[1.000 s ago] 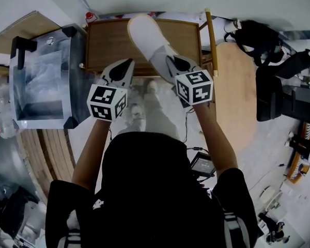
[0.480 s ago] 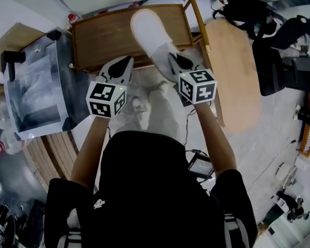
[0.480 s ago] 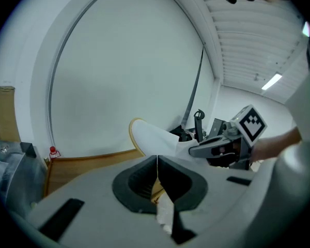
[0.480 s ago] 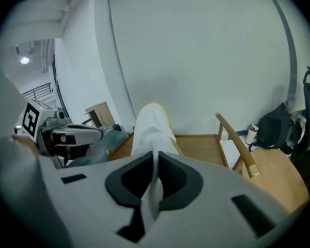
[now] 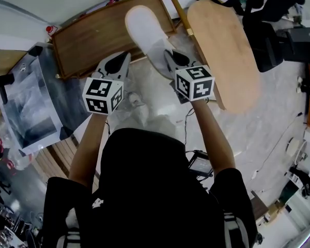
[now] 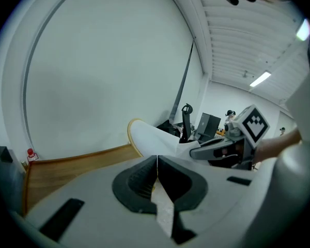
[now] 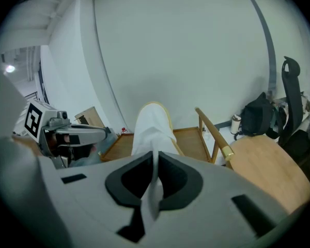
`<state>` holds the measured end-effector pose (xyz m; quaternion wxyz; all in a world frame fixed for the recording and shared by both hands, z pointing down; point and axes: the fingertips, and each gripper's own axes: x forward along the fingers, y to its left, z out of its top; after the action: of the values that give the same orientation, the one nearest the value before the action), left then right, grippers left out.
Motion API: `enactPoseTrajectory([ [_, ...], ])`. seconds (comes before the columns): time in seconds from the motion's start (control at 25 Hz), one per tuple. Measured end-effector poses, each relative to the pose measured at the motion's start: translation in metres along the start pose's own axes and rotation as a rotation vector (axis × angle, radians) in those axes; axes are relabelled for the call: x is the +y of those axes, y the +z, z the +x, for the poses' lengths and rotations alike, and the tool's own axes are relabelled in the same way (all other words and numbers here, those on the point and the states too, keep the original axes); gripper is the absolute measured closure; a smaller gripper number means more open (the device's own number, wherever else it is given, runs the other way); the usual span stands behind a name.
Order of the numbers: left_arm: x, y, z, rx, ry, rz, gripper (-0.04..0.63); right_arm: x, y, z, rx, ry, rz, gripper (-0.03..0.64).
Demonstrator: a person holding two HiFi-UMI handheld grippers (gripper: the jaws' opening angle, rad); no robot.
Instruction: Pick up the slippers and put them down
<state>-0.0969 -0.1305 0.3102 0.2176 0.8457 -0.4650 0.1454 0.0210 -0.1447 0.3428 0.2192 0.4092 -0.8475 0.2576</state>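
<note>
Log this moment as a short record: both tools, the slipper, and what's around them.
left tool: jaws together, nothing between them
right tool: shut on the slipper's edge
slipper: white, held in the air, overlapping the wooden tray in the head view
surroundings: clear bin at left, oval wooden board at right

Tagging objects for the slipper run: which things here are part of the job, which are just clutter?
Job:
- white slipper, pinched in the right gripper
- left gripper, shut and empty
- wooden tray below the slipper, maybe the drop spot

Clutter:
- clear plastic bin
- round wooden tabletop
- black bag
</note>
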Motion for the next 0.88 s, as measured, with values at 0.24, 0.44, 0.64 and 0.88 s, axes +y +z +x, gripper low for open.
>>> enactPoseTrajectory([
  [0.24, -0.031, -0.007, 0.017, 0.017, -0.006, -0.006, 0.588, -0.026, -0.020, -0.030, 0.014, -0.022, 0.028, 0.604],
  [0.44, -0.057, -0.023, 0.021, 0.023, -0.006, -0.027, 0.588, -0.038, -0.044, -0.054, 0.028, -0.027, 0.037, 0.604],
  [0.64, -0.081, -0.040, 0.025, 0.036, -0.011, -0.032, 0.588, -0.048, -0.068, -0.071, 0.040, -0.029, 0.042, 0.604],
  [0.88, -0.097, -0.070, 0.037, 0.043, -0.026, -0.043, 0.588, -0.059, -0.097, -0.077, 0.045, -0.049, 0.056, 0.604],
])
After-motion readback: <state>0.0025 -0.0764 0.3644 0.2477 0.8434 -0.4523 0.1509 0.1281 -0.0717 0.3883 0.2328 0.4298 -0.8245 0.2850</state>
